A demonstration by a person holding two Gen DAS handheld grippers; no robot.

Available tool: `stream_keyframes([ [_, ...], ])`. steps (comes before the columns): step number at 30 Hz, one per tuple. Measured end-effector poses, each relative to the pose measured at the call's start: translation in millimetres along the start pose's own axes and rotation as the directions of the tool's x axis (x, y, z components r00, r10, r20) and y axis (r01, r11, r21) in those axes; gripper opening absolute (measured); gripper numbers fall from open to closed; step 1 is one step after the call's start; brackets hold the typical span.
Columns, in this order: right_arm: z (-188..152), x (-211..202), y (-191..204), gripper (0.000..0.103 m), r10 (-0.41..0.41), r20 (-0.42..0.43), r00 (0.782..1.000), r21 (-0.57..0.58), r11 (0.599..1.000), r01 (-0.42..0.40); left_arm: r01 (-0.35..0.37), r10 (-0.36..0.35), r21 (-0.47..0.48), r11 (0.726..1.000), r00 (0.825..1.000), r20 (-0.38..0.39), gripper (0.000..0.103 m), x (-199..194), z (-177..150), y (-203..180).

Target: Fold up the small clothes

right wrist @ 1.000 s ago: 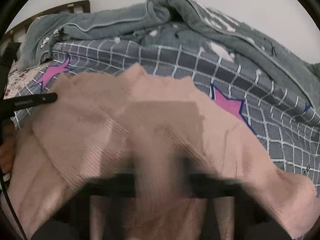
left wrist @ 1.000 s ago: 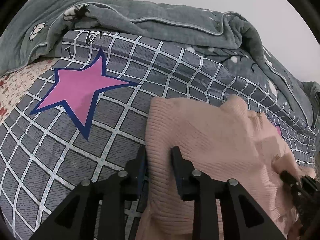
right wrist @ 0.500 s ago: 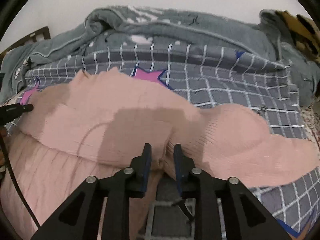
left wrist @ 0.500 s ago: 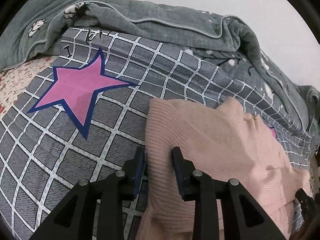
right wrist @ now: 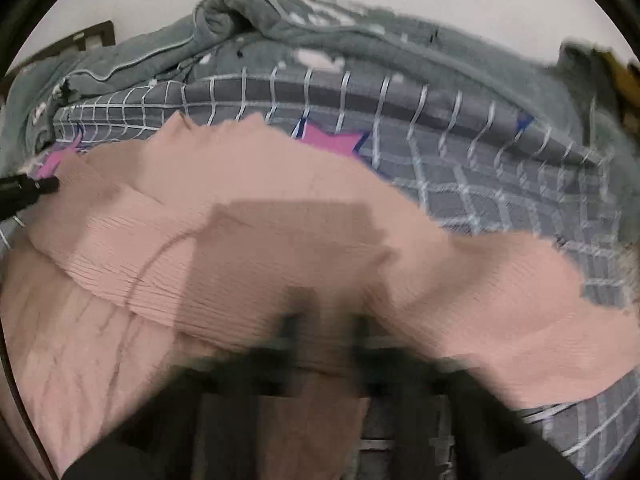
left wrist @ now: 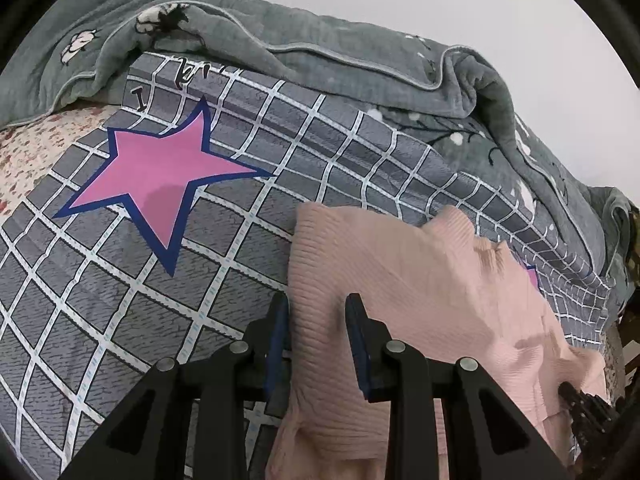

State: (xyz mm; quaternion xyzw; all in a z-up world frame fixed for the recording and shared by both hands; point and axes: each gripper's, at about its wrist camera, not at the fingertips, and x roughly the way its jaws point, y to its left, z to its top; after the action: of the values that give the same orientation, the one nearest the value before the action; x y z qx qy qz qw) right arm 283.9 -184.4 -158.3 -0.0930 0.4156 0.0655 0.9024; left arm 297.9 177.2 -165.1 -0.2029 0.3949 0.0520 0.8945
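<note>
A pink ribbed knit garment lies on a grey checked bedspread with pink stars. My left gripper is shut on the garment's left edge, with knit fabric bunched between its fingers. In the right wrist view the same pink garment fills the middle, folded over itself. My right gripper is blurred by motion and grips a fold of the garment between its fingers. The left gripper's tip shows at the far left edge of the right wrist view.
A rumpled grey-green blanket is heaped along the back of the bed against a white wall. A floral sheet shows at the left. A pink star print lies left of the garment.
The right gripper has moved with the pink fabric and its view is now motion-blurred. The left gripper has hardly moved and keeps its hold on the garment's edge.
</note>
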Motion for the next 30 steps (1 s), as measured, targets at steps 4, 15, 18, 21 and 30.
stream_keyframes([
  [4,-6.1,-24.9,-26.9,0.004,0.146,0.085,0.986,0.119,0.981,-0.155,0.028,-0.028,0.007,1.0,0.999,0.03,0.028,-6.1,0.7,-2.9],
  [15,-27.0,-40.9,-40.6,0.04,0.067,0.026,0.997,0.115,0.991,-0.069,-0.122,0.126,0.112,0.986,0.991,-0.033,0.036,16.0,-8.3,-17.4],
  [18,-38.5,-60.8,-70.0,0.048,-0.015,0.08,0.997,0.15,0.989,0.003,-0.112,0.117,0.119,0.987,0.992,-0.036,0.043,15.5,-7.5,-17.8],
  [21,-55.7,-78.2,-111.3,0.052,-0.119,0.096,0.988,0.223,0.97,0.096,-0.107,0.111,0.12,0.987,0.993,-0.03,0.067,13.9,-6.2,-18.1],
  [30,-105.9,-90.5,-231.5,0.059,-0.243,0.036,0.969,0.486,0.852,0.196,-0.132,0.132,0.141,0.981,0.991,0.007,0.07,10.3,-9.8,-22.7],
])
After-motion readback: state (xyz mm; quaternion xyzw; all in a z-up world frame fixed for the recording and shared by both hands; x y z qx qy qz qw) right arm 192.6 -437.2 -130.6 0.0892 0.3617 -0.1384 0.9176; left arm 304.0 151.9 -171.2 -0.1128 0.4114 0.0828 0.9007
